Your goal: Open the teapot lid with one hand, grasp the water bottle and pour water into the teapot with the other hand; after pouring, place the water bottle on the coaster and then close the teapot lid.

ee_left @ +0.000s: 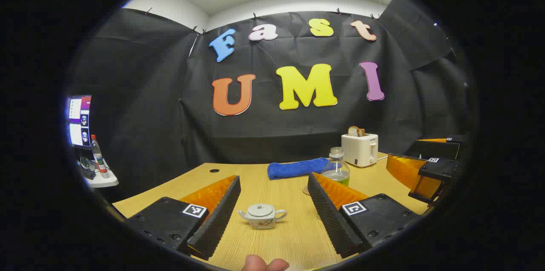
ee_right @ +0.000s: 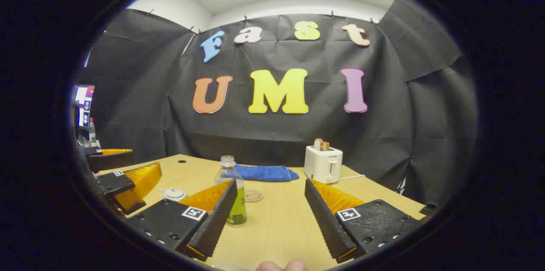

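both tools released above the worktop [ee_left: 294, 241].
teapot [ee_left: 262, 215], lid on, sits between the left tool [ee_left: 272, 220] fingers; water bottle [ee_right: 232, 192] stands just left of the coaster [ee_right: 253, 195], by the right tool [ee_right: 270, 220].

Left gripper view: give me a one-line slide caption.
Open left gripper faces the lidded teapot on the table, water bottle behind.

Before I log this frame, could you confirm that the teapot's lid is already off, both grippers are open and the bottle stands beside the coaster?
Not quite: the lid is still on the teapot, as the left gripper view shows. Both the left gripper and right gripper are open, and the bottle stands beside the coaster.
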Demonstrator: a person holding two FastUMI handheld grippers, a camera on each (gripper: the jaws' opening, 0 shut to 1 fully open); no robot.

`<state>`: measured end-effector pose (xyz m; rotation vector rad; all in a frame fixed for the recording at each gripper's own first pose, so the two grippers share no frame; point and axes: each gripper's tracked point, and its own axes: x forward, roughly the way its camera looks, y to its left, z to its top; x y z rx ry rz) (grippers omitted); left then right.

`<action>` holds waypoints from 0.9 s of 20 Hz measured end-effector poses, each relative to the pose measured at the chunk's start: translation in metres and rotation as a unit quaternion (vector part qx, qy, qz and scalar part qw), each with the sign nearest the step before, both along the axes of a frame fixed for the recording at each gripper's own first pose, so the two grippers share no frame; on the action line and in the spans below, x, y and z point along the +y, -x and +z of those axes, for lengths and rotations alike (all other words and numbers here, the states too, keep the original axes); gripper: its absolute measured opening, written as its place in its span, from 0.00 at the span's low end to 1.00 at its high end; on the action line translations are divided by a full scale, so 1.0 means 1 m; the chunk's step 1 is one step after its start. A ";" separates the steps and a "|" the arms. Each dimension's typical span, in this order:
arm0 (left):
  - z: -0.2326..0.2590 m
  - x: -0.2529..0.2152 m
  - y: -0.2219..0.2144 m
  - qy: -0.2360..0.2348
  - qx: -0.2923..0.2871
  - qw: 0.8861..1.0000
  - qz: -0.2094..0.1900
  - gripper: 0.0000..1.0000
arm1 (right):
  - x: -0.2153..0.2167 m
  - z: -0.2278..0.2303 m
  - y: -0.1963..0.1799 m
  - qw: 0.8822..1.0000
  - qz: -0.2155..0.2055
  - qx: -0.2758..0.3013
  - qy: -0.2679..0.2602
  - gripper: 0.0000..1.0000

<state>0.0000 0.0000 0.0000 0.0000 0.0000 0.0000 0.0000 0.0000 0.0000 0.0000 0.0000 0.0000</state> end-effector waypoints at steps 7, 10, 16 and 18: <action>0.001 0.006 0.002 0.010 0.003 1.000 0.010 0.99 | -0.002 -0.003 0.000 1.000 -0.003 0.008 -0.006 0.95; -0.001 0.006 0.001 0.011 0.007 1.000 0.009 0.99 | -0.002 -0.002 -0.001 1.000 -0.002 0.009 -0.008 0.97; -0.007 0.004 -0.001 0.012 0.016 1.000 0.007 0.99 | 0.002 -0.003 -0.003 1.000 0.003 0.010 -0.002 0.95; -0.007 0.005 0.000 0.012 0.016 1.000 0.007 0.99 | 0.002 -0.002 -0.003 1.000 0.004 0.009 -0.001 0.95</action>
